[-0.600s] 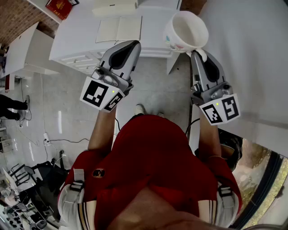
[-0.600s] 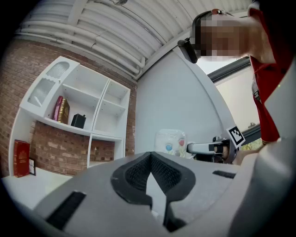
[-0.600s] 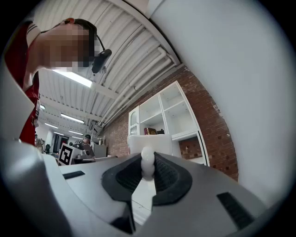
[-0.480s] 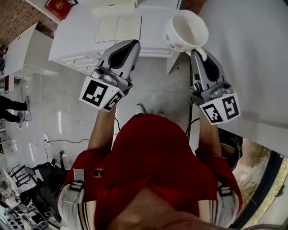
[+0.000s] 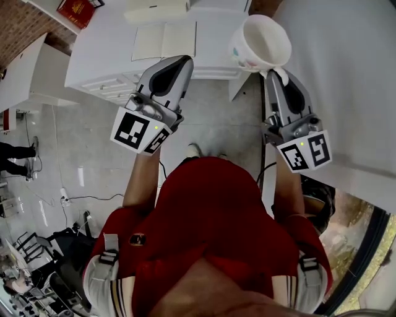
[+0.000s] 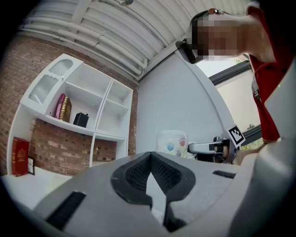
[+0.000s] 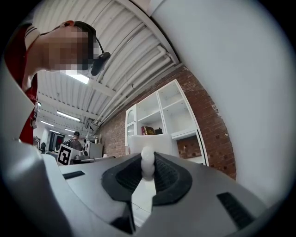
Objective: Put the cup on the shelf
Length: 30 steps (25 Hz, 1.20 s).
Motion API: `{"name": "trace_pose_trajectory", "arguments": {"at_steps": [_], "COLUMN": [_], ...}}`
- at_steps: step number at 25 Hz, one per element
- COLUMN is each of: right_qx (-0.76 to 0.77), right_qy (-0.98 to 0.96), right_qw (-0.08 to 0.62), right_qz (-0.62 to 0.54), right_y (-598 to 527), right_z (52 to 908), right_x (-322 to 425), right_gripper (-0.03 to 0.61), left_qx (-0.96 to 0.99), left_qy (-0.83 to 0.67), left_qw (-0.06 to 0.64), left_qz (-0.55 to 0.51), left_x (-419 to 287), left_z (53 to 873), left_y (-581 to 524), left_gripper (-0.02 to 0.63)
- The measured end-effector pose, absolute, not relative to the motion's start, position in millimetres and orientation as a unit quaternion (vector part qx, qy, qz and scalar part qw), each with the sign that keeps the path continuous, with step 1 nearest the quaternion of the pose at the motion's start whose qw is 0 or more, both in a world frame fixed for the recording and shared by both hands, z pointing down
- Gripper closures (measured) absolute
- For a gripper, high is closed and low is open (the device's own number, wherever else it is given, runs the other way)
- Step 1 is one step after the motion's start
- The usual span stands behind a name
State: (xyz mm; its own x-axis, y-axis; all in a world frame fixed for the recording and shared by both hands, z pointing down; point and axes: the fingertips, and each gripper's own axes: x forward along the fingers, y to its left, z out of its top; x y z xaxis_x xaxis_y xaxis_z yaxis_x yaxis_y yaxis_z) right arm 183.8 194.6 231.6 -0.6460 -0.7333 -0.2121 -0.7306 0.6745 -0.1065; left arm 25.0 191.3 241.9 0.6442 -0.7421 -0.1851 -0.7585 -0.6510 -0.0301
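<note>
Torso of the person in a red shirt point(image 5: 210, 217), nearest in the head view, with both forearms reaching forward and a marker cube on each tool.

Left gripper point(image 5: 177, 62): held out at the left over the grey floor point(image 5: 210, 117). Its own view shows the jaws drawn together with the pad tips meeting and nothing between them.

Right gripper point(image 5: 275, 75): held out at the right, a little farther forward. Its jaws are clamped on the white handle point(image 7: 147, 164) of the cup, which stands pinched between the two dark pads.

Cup point(image 5: 260, 42): white with coloured dots on its side, carried in the air just beyond the right gripper's tips. Its mouth faces up toward the head camera, and the interior looks empty. It sits between the right corner of the cabinet and the plain white wall point(image 5: 346, 74) at the right.

White cabinet point(image 5: 105, 56): far left, bearing an open notebook point(image 5: 164, 40) and a red book point(image 5: 77, 9).

Shelf point(image 6: 99, 115): white, compartmented, mounted on the brick wall, farthest off and well apart from the cup. One compartment holds upright books point(image 6: 62, 107) and a black box point(image 6: 81, 119).
</note>
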Motion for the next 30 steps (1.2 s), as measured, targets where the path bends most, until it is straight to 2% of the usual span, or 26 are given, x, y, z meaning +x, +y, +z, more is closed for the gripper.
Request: {"name": "trace_pose_trajectory", "arguments": {"at_steps": [20,30], "right_qx": [-0.466,-0.471], "right_qy": [0.877,0.875], "right_qw": [0.114,0.107], "right_qz": [-0.007,-0.003], "right_y": [155,123], "right_z": [236,240], "right_x": [95,87], "right_gripper": [0.540,0.540], "left_qx": [-0.911,-0.912], "left_qy": [0.395,0.396], "left_qw": [0.048,0.039], "left_qz": [0.108,0.105], "left_x": [-97,-105], "left_z": [254,264], "left_y": [148,118], "left_gripper": [0.607,0.607]}}
